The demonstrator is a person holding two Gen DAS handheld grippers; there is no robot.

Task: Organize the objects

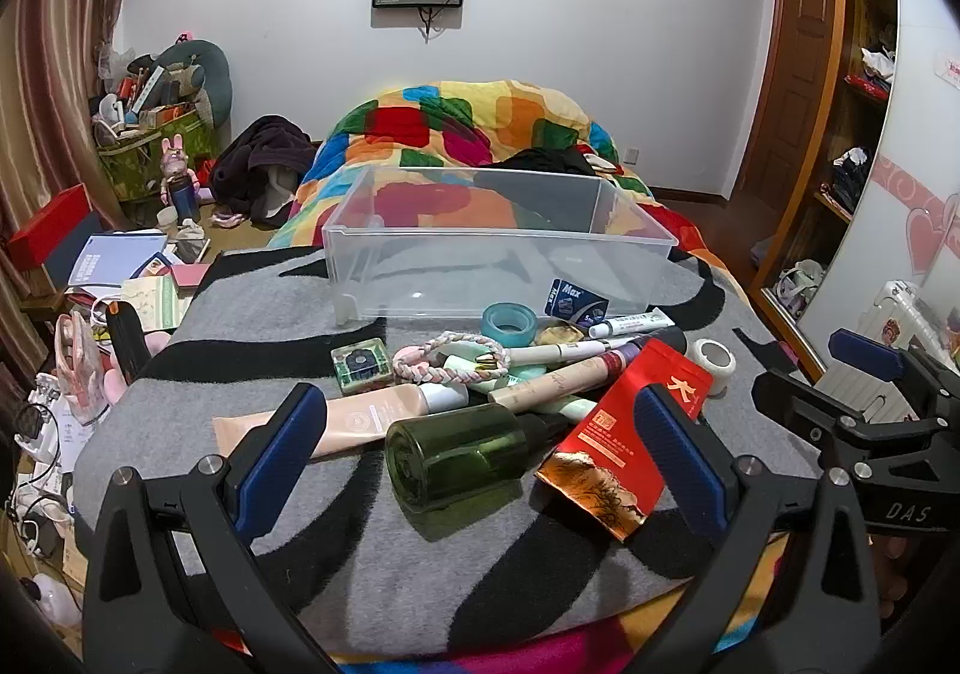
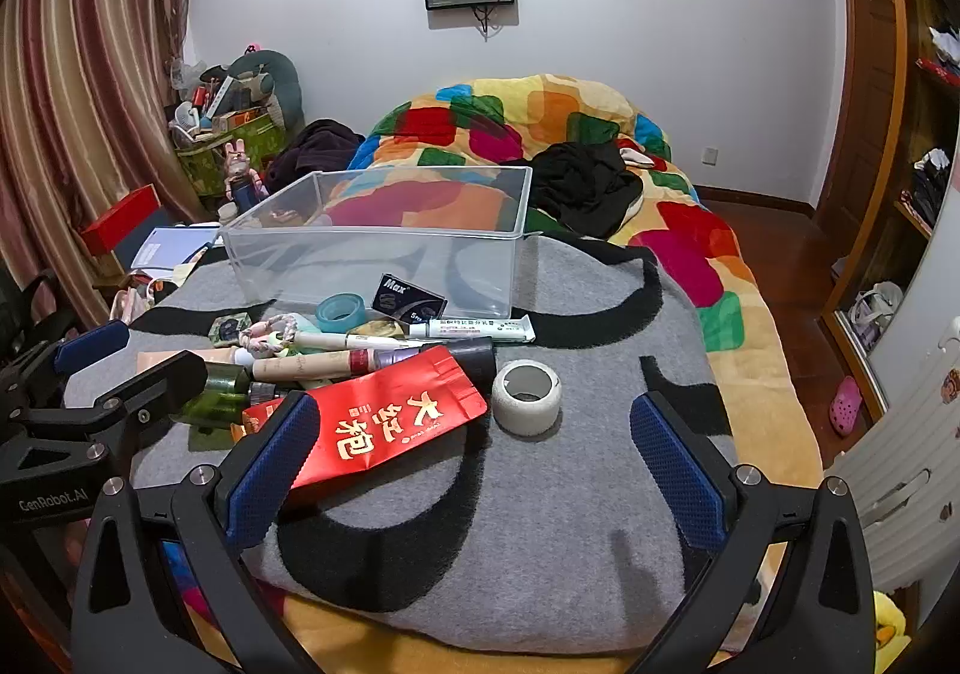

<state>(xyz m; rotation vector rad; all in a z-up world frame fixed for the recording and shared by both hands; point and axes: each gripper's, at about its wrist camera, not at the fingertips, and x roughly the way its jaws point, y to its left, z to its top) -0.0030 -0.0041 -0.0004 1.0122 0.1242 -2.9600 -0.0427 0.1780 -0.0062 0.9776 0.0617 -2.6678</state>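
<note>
A clear plastic bin (image 1: 498, 248) (image 2: 384, 248) stands empty on a grey and black blanket (image 1: 372, 548) (image 2: 540, 530) on the bed. In front of it lies a pile of small items: a dark green bottle (image 1: 462, 452) (image 2: 219, 395), a red foil pouch (image 1: 624, 434) (image 2: 384, 422), a white tape roll (image 1: 714, 362) (image 2: 527, 389), a teal tape roll (image 1: 509, 323) (image 2: 341, 312), a peach tube (image 1: 360, 416), a white tube (image 2: 480, 327). My left gripper (image 1: 480, 458) is open, its fingers either side of the green bottle. My right gripper (image 2: 474, 464) is open, just before the pouch and white roll.
A colourful duvet (image 1: 480, 128) (image 2: 540, 122) lies behind the bin with black clothes (image 2: 582, 182) on it. Cluttered floor and boxes (image 1: 120, 278) are at the left. A wooden shelf (image 1: 840, 134) and white cabinet (image 2: 912, 434) stand at the right.
</note>
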